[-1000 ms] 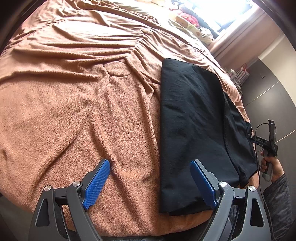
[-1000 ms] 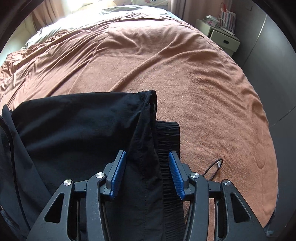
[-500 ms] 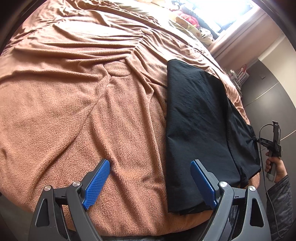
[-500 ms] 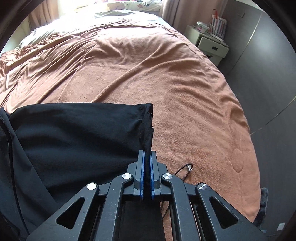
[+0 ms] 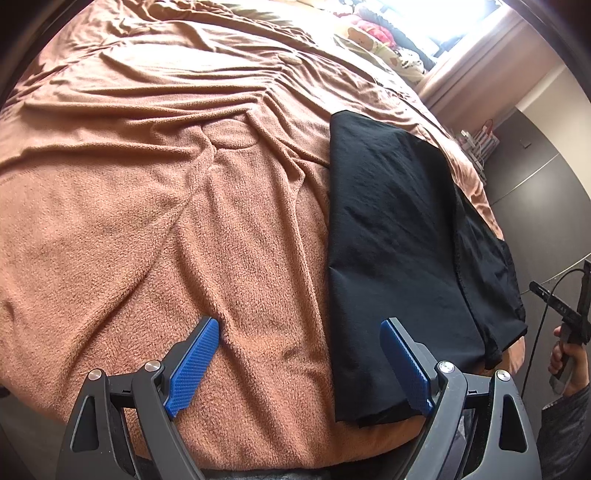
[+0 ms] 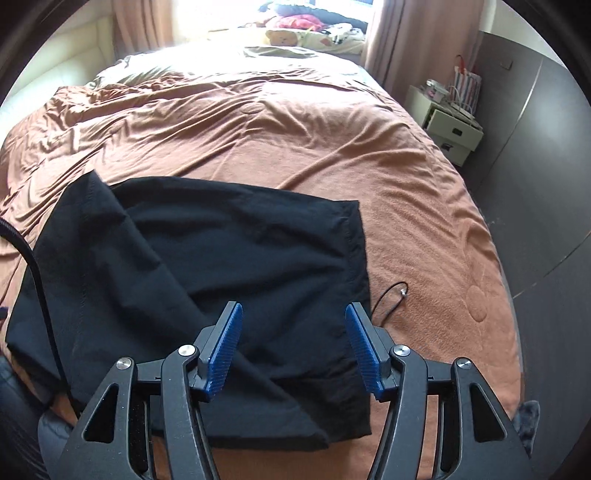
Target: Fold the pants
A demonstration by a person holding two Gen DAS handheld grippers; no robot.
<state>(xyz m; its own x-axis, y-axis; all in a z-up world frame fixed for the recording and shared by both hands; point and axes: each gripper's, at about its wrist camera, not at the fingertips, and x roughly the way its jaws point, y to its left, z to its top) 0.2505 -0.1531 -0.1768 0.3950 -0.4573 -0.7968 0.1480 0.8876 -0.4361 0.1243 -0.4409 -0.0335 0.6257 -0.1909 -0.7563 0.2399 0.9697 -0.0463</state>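
Observation:
Black pants (image 5: 399, 236) lie folded flat on a brown blanket (image 5: 147, 184), near the bed's front right edge in the left wrist view. My left gripper (image 5: 295, 354) hovers wide open over the blanket beside the pants' left edge, holding nothing. In the right wrist view the pants (image 6: 229, 251) spread below my right gripper (image 6: 293, 339), whose jaws are opening above the cloth with nothing pinched between them. The right gripper (image 5: 569, 314) also shows at the far right of the left wrist view, off the bed's edge, in a person's hand (image 5: 565, 362).
A thin black cord (image 6: 391, 295) lies on the blanket (image 6: 332, 129) just right of the pants' hem. A white nightstand (image 6: 447, 125) stands at the bed's far right. Pillows and a soft toy (image 6: 284, 35) sit at the head. Dark wardrobe panels (image 6: 546, 166) line the right side.
The right gripper pinched the pants' hem corner, pulled it back toward the bed edge, then let go and drew away with jaws apart. The pants shifted slightly. The left gripper stayed still.

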